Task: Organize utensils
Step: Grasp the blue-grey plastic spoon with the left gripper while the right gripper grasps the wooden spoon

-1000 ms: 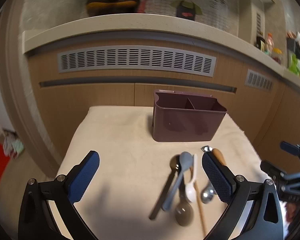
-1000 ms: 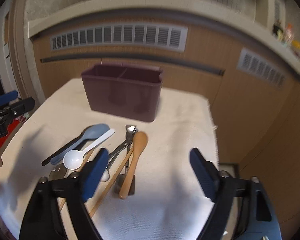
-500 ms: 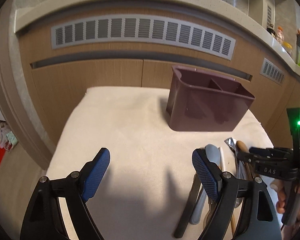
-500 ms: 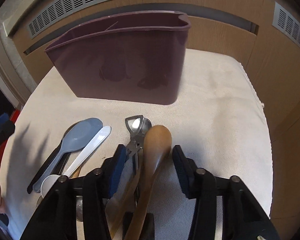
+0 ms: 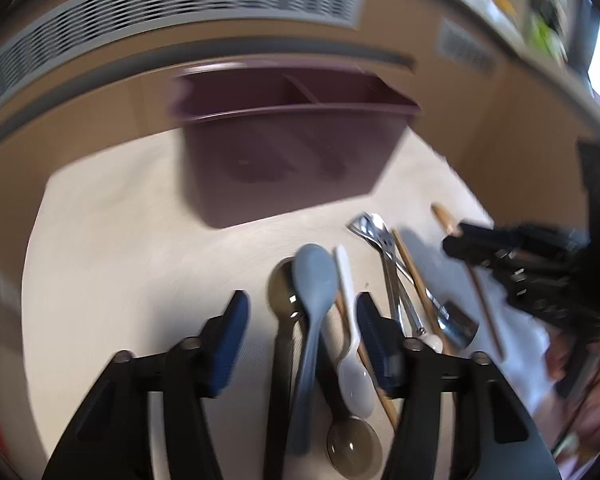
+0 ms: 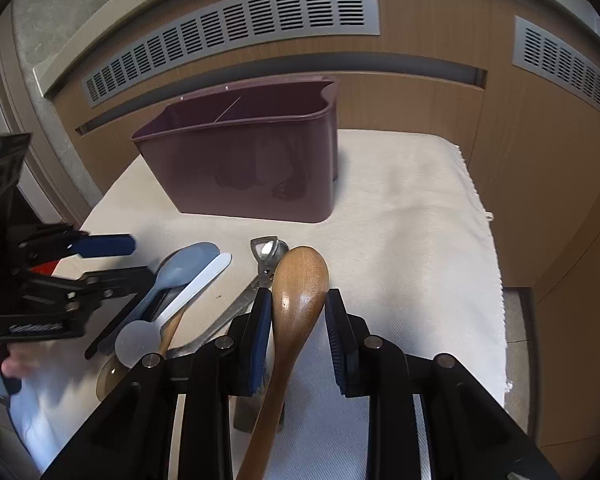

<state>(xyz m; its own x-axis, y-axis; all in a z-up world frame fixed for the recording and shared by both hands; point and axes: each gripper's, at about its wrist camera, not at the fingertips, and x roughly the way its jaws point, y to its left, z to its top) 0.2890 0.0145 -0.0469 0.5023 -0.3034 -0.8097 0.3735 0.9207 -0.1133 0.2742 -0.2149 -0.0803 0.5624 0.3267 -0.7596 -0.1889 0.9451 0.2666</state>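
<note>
Two grippers: both low over the utensil pile on the white cloth.
Right gripper: jaws narrowed around the wooden spoon; the left pad touches the bowl's edge, a slim gap shows at the right pad, so a firm grip cannot be told.
Wooden spoon: bowl pointing toward the holder, handle running back between the fingers, lying over the metal utensils.
Left gripper: jaws wide apart, straddling the grey-blue spoon and the dark spoon; the white spoon lies just inside the right finger.
Holder: a maroon bin with an inner divider, upright on the cloth beyond the pile, apart from the utensils.
Other utensils: a clear brownish spoon near the lens; chopsticks and metal pieces to the right of the plastic spoons.
Backdrop: wooden cabinet front with grey vent grilles.
Sharpness: left wrist view is motion-blurred.
</note>
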